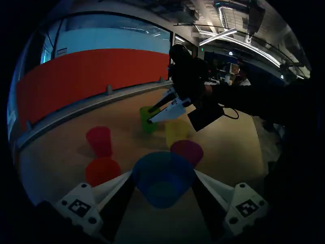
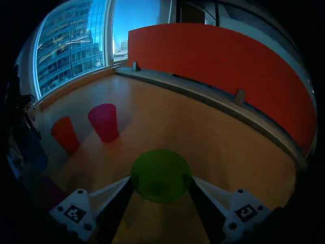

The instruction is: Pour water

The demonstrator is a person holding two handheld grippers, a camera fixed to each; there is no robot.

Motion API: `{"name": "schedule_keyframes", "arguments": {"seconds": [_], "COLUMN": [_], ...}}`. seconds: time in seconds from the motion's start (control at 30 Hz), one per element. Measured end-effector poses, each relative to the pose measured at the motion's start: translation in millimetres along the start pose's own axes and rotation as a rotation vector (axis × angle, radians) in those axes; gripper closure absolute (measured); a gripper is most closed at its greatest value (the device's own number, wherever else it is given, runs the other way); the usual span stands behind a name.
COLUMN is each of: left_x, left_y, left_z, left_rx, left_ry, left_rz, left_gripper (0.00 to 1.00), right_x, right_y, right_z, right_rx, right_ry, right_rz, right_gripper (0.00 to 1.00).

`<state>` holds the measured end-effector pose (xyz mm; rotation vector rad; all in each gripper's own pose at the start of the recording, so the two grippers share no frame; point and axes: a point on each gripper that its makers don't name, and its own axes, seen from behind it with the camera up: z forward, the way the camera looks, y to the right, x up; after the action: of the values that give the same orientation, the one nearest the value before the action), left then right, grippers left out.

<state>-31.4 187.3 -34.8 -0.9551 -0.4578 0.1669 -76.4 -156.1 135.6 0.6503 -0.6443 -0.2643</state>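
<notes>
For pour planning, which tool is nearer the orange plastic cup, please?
Left tool: holding blue plastic cup, beside the orange cup. Right tool: farther, holding green plastic cup.

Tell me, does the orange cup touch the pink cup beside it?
Apart. The right gripper view shows bare table between the orange cup and the pink cup.
</notes>
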Motion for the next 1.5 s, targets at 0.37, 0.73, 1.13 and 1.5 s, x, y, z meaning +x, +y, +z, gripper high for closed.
{"name": "schedule_keyframes", "arguments": {"seconds": [0.37,0.73,1.13,1.5], "left_x": [15.1,27.8,40.7,57.3], "left_y": [-1.1,-3.4,-10.1,-14.1], "left_z": [-5.0,-10.2,-14.2,-17.7], "left_rx": [0.016,0.037,0.059,0.082], "left_ry": [0.032,0.058,0.094,0.136], "left_rz": [0.001,0.01,0.005,0.016], "left_gripper": [0.12,0.12,0.12,0.12], "right_x": [26.8,49.5,72.1,82.5], "right_y": [-5.8,-21.5,-36.9,-47.8], "right_z": [-30.5,-60.2,-85.4,-106.2], "right_rx": [0.004,0.008,0.008,0.005], "right_ry": [0.088,0.196,0.331,0.427], "right_rz": [-0.017,-0.042,-0.051,-0.054], "right_gripper": [0.09,0.09,0.09,0.09]}}
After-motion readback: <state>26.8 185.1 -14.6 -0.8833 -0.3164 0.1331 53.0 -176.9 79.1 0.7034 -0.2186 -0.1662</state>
